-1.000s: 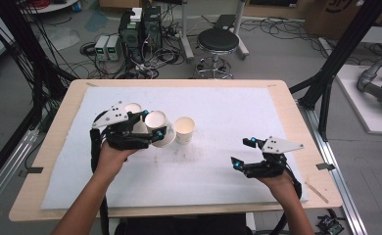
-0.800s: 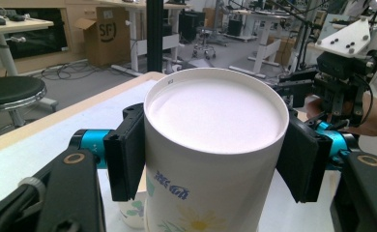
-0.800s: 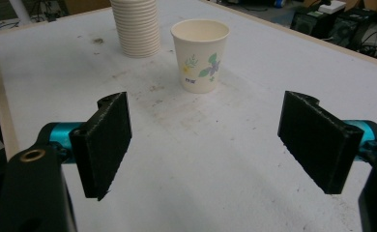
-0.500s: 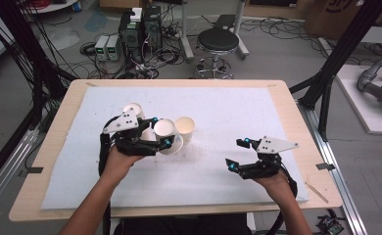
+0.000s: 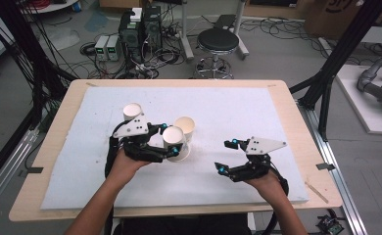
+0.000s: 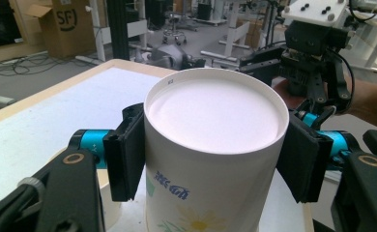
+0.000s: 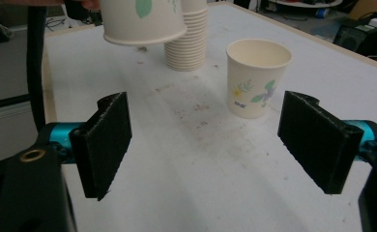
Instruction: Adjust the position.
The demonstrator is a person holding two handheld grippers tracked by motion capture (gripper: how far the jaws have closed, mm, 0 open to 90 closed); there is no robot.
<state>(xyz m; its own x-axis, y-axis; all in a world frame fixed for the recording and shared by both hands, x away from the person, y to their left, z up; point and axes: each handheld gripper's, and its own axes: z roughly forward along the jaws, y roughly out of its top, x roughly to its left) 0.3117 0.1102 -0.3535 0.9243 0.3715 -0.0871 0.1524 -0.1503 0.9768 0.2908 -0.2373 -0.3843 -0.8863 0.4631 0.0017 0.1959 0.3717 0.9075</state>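
The white paper cup (image 6: 215, 145) with a daisy print is upright, empty, lifted above the table (image 5: 257, 105), pinched on both sides.

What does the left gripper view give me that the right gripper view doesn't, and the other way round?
Left gripper view: the held paper cup from above, its rim and inside, with the left tongs pressed on both sides of it, and the right tongs beyond.

Right gripper view: the stack of cups, a single upright cup standing apart from it on the mat, and the right tongs' wide-open jaws with nothing between them.

Both: the held cup, seen from below at the top of the right gripper view, and the white mat.
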